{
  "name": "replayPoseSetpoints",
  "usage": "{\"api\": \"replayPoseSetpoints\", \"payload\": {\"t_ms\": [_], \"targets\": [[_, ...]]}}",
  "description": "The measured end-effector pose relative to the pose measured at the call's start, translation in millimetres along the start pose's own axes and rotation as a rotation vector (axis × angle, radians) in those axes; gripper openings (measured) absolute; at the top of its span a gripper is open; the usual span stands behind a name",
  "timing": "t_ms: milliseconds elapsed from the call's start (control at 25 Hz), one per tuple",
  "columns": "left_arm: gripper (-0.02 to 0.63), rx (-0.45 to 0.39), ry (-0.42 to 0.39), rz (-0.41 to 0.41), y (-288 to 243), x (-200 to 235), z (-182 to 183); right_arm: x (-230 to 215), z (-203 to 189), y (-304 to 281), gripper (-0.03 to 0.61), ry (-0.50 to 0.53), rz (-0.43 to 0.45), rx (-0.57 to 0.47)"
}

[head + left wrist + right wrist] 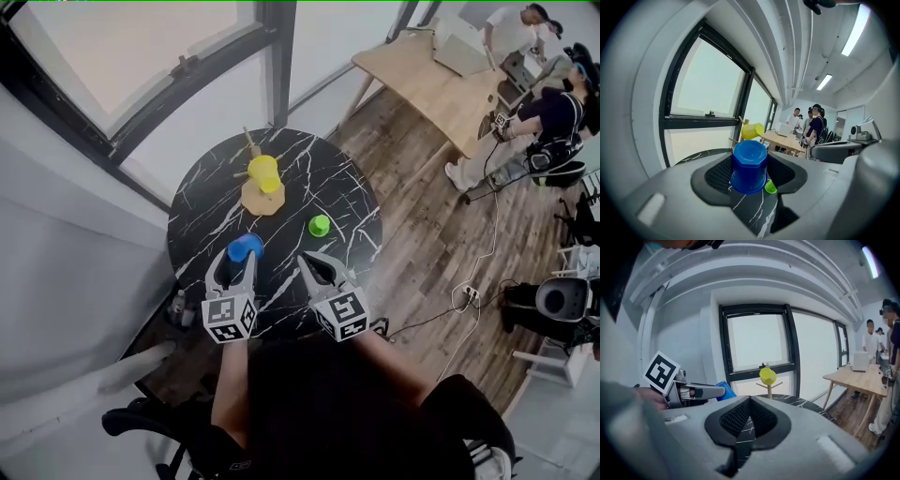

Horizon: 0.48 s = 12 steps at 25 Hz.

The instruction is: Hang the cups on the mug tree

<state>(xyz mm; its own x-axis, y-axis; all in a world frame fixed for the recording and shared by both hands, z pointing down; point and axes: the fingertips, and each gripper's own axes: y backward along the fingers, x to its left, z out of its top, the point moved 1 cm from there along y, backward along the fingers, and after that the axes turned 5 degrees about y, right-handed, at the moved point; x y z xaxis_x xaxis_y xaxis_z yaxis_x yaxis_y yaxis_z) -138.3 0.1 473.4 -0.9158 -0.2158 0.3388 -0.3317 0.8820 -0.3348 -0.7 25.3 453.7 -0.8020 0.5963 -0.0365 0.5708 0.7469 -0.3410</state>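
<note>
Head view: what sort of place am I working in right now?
Probably an office or lab workroom: a large window beside the round marble table, a wooden work table with people gathered at it, and cables trailing over the wood floor.

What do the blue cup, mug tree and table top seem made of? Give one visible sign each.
The blue cup looks like plastic: uniform saturated colour, soft sheen. The mug tree looks like unpainted wood: pale tan pegs and base. The table top is black marble or marble-look laminate, unclear which: white veins.
</note>
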Motion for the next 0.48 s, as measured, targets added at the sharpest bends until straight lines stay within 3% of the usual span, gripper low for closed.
{"api": "replayPoseSetpoints", "payload": {"t_ms": [480], "targets": [[0.233,-0.017,0.02,-0.035,-36.3,49.2,29.2,13.0,6.7,-38.3,0.0,0.005,-0.039,0.021]]}}
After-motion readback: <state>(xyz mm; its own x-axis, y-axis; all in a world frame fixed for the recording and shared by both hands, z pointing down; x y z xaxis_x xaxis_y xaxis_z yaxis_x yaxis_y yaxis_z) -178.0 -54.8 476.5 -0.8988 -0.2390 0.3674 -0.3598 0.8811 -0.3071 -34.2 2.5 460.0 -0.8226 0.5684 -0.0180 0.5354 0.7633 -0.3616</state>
